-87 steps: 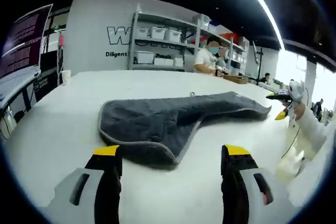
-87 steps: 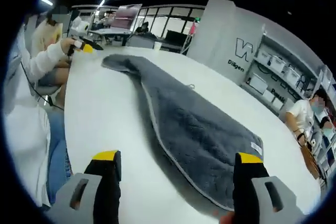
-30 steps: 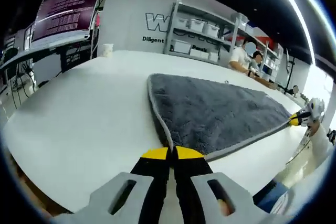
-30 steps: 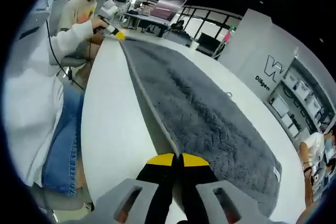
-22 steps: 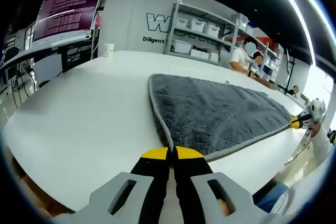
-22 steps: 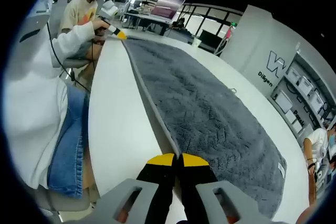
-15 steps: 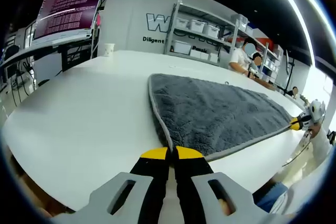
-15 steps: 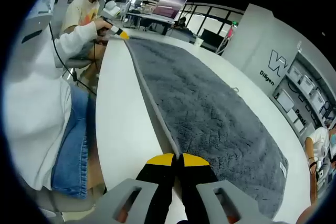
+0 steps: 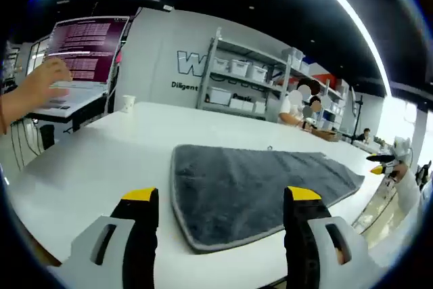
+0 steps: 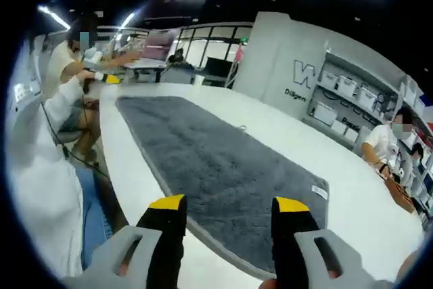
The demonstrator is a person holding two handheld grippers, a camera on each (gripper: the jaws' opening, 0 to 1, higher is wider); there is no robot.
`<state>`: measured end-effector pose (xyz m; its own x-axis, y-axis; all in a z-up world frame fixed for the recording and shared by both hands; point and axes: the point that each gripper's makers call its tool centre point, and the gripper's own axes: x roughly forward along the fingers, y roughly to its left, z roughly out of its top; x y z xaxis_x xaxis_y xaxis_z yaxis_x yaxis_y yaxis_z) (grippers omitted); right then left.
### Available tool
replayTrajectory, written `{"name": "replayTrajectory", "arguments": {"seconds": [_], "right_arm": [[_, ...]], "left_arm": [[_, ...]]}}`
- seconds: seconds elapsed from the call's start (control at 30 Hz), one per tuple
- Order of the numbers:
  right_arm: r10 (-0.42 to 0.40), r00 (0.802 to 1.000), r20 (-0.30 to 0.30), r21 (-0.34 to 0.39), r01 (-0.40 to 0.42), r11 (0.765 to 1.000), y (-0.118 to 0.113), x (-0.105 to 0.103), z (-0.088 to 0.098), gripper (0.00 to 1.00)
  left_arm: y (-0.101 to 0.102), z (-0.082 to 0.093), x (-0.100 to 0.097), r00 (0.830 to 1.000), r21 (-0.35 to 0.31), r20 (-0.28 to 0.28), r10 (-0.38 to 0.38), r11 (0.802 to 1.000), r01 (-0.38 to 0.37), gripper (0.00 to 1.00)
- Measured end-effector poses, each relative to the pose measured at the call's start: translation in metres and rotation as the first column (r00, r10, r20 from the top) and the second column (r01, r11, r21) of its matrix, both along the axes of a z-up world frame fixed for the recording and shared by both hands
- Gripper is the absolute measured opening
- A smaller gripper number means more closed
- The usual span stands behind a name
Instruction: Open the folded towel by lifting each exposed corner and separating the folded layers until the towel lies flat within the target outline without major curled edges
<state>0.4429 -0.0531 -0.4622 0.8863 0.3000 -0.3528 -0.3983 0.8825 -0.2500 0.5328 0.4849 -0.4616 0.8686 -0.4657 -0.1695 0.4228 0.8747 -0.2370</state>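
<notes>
White counter (image 9: 81,167) carries gray towel (image 10: 223,174), spread open in single flat layer, edges uncurled; unfolding looks finished, no outline visible. Left tool (image 9: 220,197), jaws apart, empty, hovers above near corner of towel. Right tool (image 10: 223,204), jaws apart, empty, hovers over opposite end, likely released so towel settles flat.

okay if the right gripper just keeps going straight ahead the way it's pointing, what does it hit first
Most likely the grey towel. The right gripper is open and its jaws frame the towel's near edge, which lies flat on the white table. How high the gripper is above the towel is hard to judge.
</notes>
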Motion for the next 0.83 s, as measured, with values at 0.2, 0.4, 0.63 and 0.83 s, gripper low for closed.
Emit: {"name": "replayTrajectory", "arguments": {"seconds": [0.2, 0.4, 0.63, 0.83], "right_arm": [[-0.145, 0.989, -0.008, -0.013, 0.145, 0.989, -0.035, -0.013, 0.006, 0.71], [-0.223, 0.974, -0.033, 0.004, 0.223, 0.975, -0.055, -0.024, -0.001, 0.77], [-0.272, 0.95, -0.153, 0.084, 0.287, 0.954, -0.063, -0.03, -0.022, 0.85], [-0.29, 0.928, -0.235, 0.119, 0.323, 0.939, -0.07, -0.022, -0.035, 0.84]], "left_arm": [[-0.03, 0.016, -0.011, 0.995, 0.004, 0.021, -0.1, 0.995, 0.1, 0.94], [-0.049, 0.01, -0.019, 0.985, 0.039, -0.013, -0.171, 0.984, 0.171, 1.0], [-0.051, -0.01, -0.026, 0.978, 0.138, -0.103, -0.18, 0.971, 0.193, 1.0], [-0.04, -0.032, -0.029, 0.972, 0.27, -0.194, -0.136, 0.945, 0.186, 1.0]]}}
